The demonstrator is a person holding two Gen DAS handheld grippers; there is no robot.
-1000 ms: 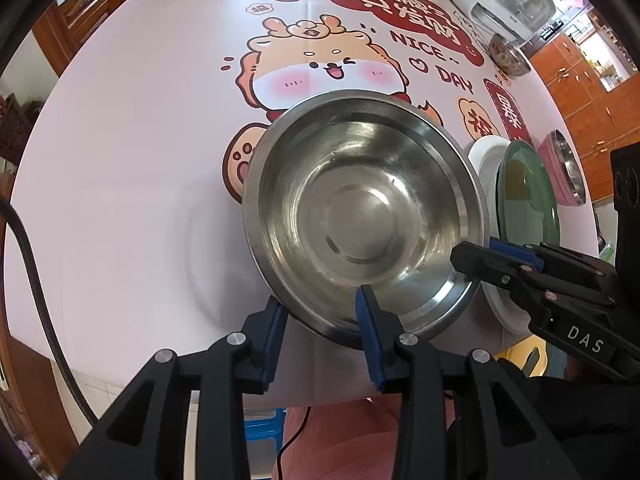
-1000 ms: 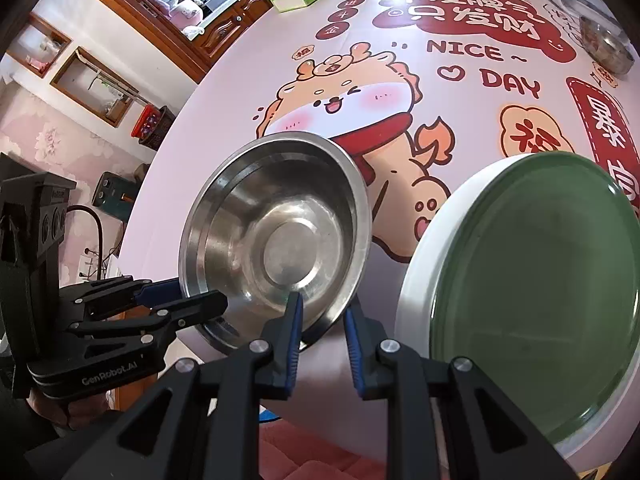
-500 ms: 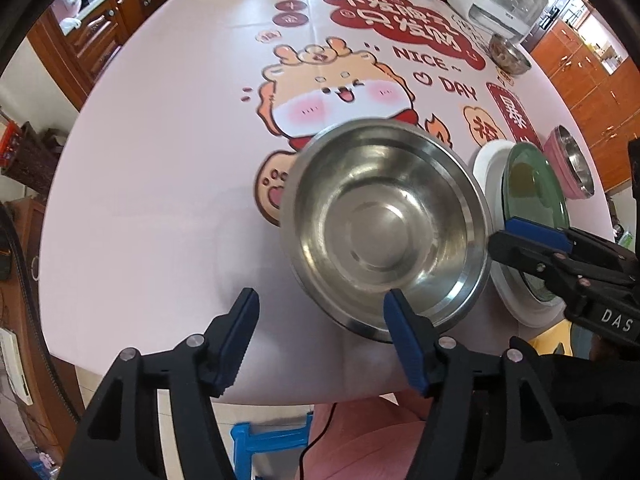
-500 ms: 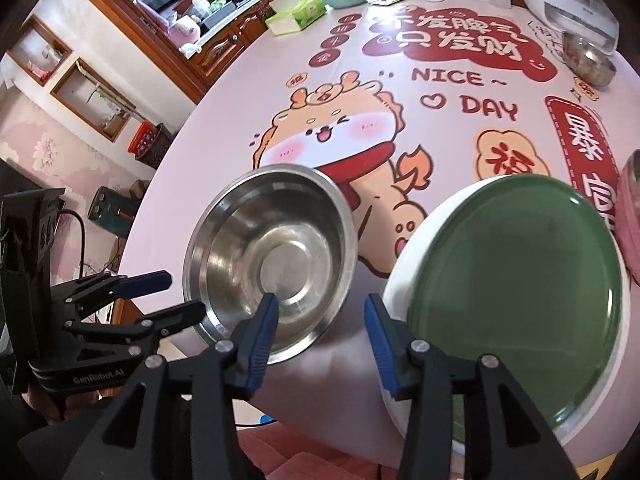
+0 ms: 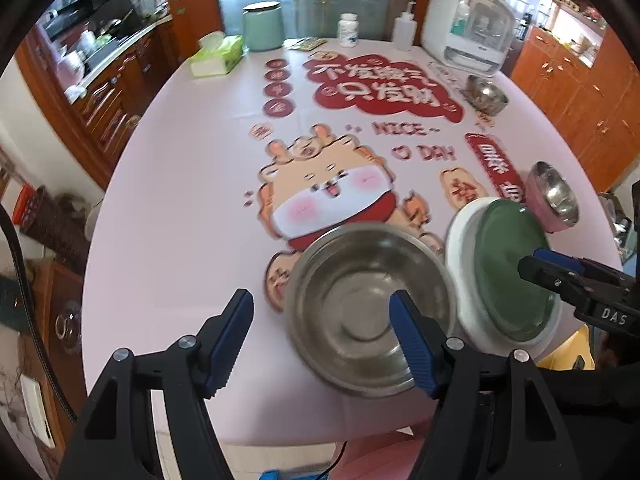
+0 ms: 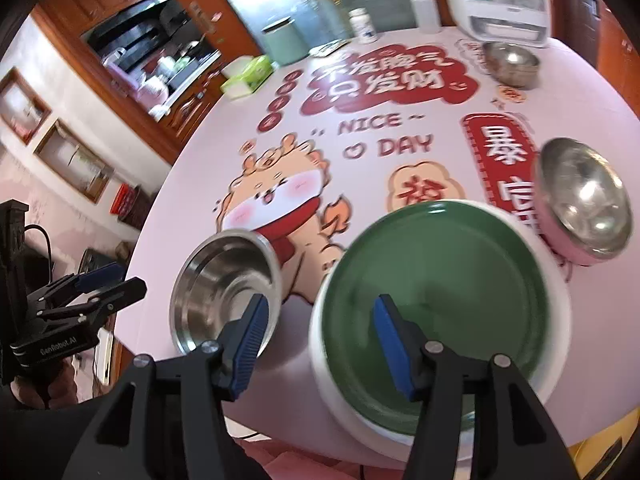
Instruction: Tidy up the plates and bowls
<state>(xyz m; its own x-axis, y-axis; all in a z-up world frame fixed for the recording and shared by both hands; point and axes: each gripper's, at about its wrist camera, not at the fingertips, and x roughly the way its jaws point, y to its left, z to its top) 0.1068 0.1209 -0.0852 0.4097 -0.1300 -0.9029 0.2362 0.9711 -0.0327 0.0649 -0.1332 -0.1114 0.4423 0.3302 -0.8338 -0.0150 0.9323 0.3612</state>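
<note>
Hovering with both grippers spread wide and empty: left gripper (image 5: 322, 332), right gripper (image 6: 320, 338). Big shiny steel bowl (image 5: 370, 314) sits just left of the green plate (image 6: 434, 300); next is probably nesting bowls.

Green tissue box (image 5: 217, 56), mint canister (image 5: 263, 26), white pill bottle (image 5: 347, 30), cartoon tablecloth (image 5: 180, 184)

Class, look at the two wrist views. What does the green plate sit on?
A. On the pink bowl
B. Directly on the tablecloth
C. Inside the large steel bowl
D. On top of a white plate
D: in the right wrist view the green plate lies on a white plate, whose rim shows around it; the large steel bowl and the pink bowl stand apart on either side.
</note>
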